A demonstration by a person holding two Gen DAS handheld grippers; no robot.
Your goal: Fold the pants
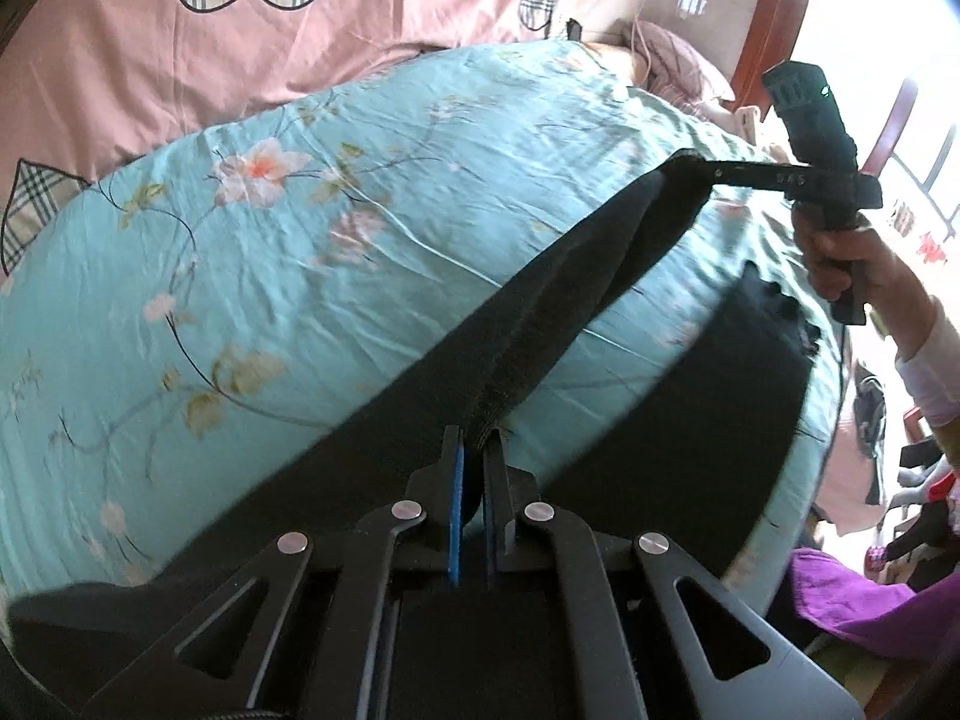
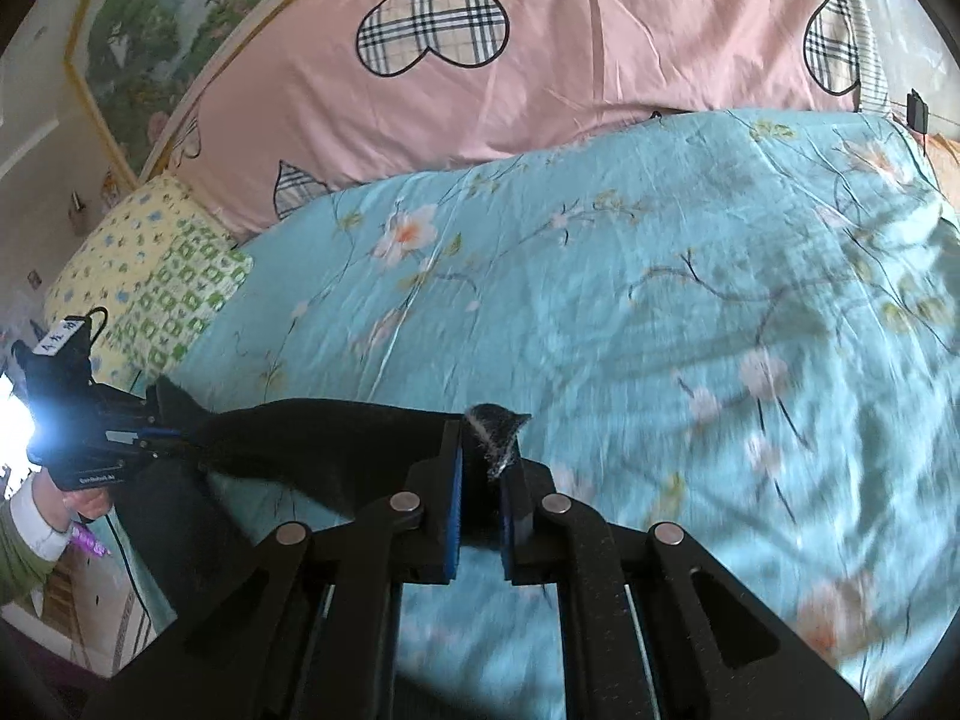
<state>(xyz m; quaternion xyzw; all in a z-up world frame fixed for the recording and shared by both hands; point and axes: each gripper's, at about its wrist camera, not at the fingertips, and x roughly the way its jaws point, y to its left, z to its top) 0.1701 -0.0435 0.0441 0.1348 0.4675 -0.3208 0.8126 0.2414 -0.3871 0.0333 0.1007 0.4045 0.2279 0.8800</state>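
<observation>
Black pants (image 1: 558, 294) are stretched taut in the air between both grippers above a turquoise floral bedspread (image 1: 288, 252). My left gripper (image 1: 474, 450) is shut on one end of the waistband. My right gripper (image 2: 483, 450) is shut on the other end of the pants (image 2: 336, 438), with a grey-edged corner poking out above the fingers. The right gripper also shows in the left wrist view (image 1: 702, 171), held by a hand. The left gripper shows in the right wrist view (image 2: 174, 441). The rest of the pants hang down over the bed's near edge (image 1: 708, 396).
A pink quilt with plaid hearts (image 2: 540, 60) lies at the back of the bed. A yellow and green pillow (image 2: 150, 276) is at the far left. Purple cloth (image 1: 858, 600) and clutter sit beside the bed. A window (image 1: 900, 150) is at right.
</observation>
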